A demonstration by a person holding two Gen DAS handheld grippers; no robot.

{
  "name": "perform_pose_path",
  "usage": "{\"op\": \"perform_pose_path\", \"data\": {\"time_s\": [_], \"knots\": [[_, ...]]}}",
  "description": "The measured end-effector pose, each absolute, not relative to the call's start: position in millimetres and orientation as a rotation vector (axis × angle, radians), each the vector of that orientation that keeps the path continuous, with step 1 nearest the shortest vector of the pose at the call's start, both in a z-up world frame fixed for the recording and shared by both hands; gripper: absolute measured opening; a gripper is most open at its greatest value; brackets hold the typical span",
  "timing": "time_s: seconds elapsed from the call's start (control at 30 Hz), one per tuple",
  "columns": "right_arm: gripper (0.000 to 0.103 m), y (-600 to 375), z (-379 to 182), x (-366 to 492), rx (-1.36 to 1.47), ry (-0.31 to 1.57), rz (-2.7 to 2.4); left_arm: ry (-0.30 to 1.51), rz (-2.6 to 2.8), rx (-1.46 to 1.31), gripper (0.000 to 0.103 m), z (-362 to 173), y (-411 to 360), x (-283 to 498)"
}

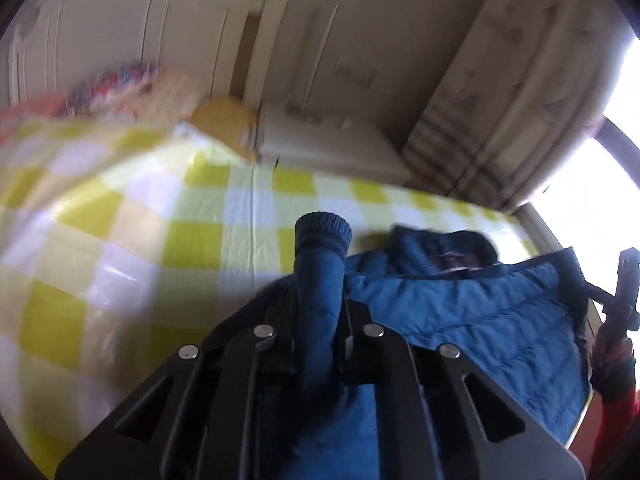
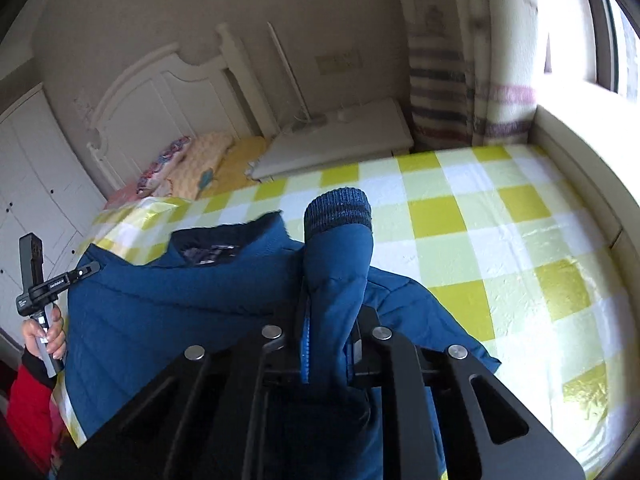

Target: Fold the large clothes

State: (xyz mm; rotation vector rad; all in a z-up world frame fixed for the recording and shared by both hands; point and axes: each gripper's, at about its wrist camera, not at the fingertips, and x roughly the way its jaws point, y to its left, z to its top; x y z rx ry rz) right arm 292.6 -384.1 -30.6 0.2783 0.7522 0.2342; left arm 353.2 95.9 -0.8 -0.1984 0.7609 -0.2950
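Jacket: I read the blue quilted jacket (image 2: 168, 312) as puffy, soft and light for its bulk; it will slump and balloon rather than crease, and the smooth shell looks slippery.
Where it lies: spread on the yellow-checked bedspread (image 2: 500, 240) at the near edge of the bed, collar (image 2: 216, 244) toward twelve o'clock in the right wrist view.
Best hold: I judge the sleeves near the ribbed cuffs, where the cloth bunches thin enough for the pads to bite.
Left gripper (image 1: 320, 320): clamped on the left sleeve (image 1: 320, 280); its knit cuff (image 1: 322, 230) stands out past the fingertips at twelve o'clock.
Right gripper (image 2: 332, 324): likewise clenched on the right sleeve (image 2: 340, 264), the cuff (image 2: 338, 212) poking up beyond the fingers.
Risk: I expect the slick fabric could creep out of the pinch under a sharp pull.
Blur: the left wrist view is smeared, so fine detail there I cannot vouch for.
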Motion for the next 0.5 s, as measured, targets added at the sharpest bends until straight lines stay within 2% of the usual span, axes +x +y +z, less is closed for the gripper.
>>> {"op": "perform_pose_path", "data": {"time_s": [0.1,0.2,0.27,0.37,0.43,0.5], "knots": [[0.013,-382,22,260,0.251,0.641,0.251,0.666,-0.316,-0.212,0.011,46,108,329],[0.013,-389,62,270,0.295,0.579,0.243,0.648,-0.3,-0.227,0.012,83,108,346],[0.013,-389,69,296,0.295,0.585,0.19,0.683,-0.232,-0.188,0.013,86,96,375],[0.013,-391,27,346,0.358,0.703,0.114,0.812,-0.165,-0.21,0.013,47,86,427],[0.013,-388,-25,371,0.322,0.831,0.034,0.895,-0.127,-0.183,0.014,4,79,446],[0.015,-390,-86,379,0.357,0.953,0.006,0.992,-0.093,-0.108,0.022,-54,66,451]]}}
